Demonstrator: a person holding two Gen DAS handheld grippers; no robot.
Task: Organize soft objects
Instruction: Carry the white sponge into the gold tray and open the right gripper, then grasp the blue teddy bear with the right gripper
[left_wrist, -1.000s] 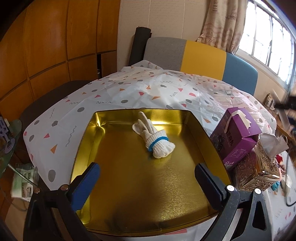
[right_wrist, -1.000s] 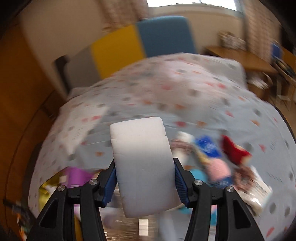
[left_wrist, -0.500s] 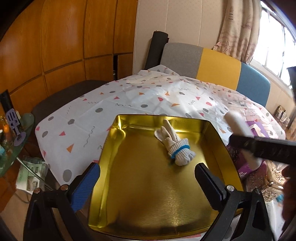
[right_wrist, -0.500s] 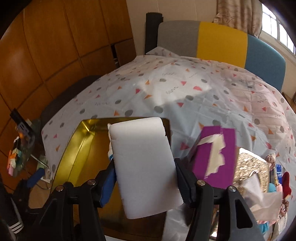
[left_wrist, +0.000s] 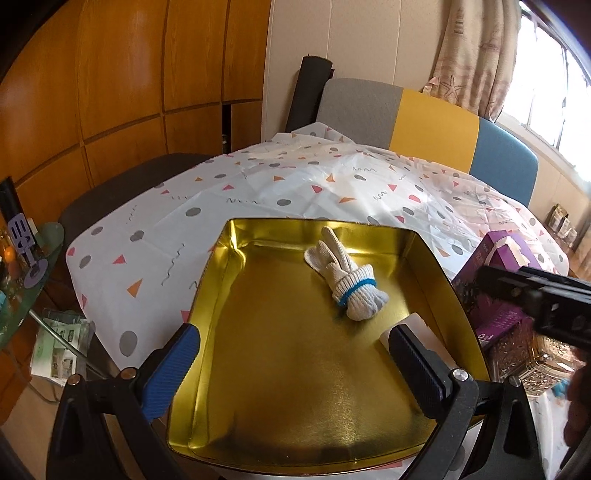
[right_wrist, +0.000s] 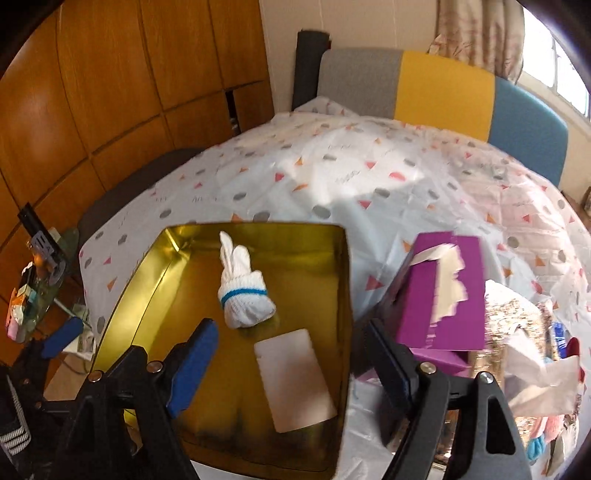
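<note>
Change since the earlier frames: the right gripper (right_wrist: 291, 365), then clamped on the sponge (right_wrist: 295, 380), no longer holds it. The sponge lies flat on the tray (right_wrist: 162, 254) floor, lower centre of the right wrist view, near the tray's right wall. The glove (right_wrist: 242, 284) has not shifted.

Right gripper: jaws wide, nothing between them. It hangs above the tray's near right part, one finger over the tray floor, the other outside the right wall beside the purple box (right_wrist: 443, 291). In the left wrist view its black body enters from the right edge of the frame (somewhat blurred).

Left gripper (left_wrist: 291, 362): jaws wide and empty, poised over the near edge of the tray (left_wrist: 218, 266), as before.

Sponge relative to jaws: in the right wrist view it sits between the two fingers, below them and apart from both. In the left wrist view the sponge (left_wrist: 421, 326) is largely hidden behind the right-hand finger.

Glove (left_wrist: 345, 280): rolled, blue band round it, lying in the far half of the tray, just beyond the sponge; contact between them cannot be told.

The tray rests on a patterned cloth (left_wrist: 258, 188).
</note>
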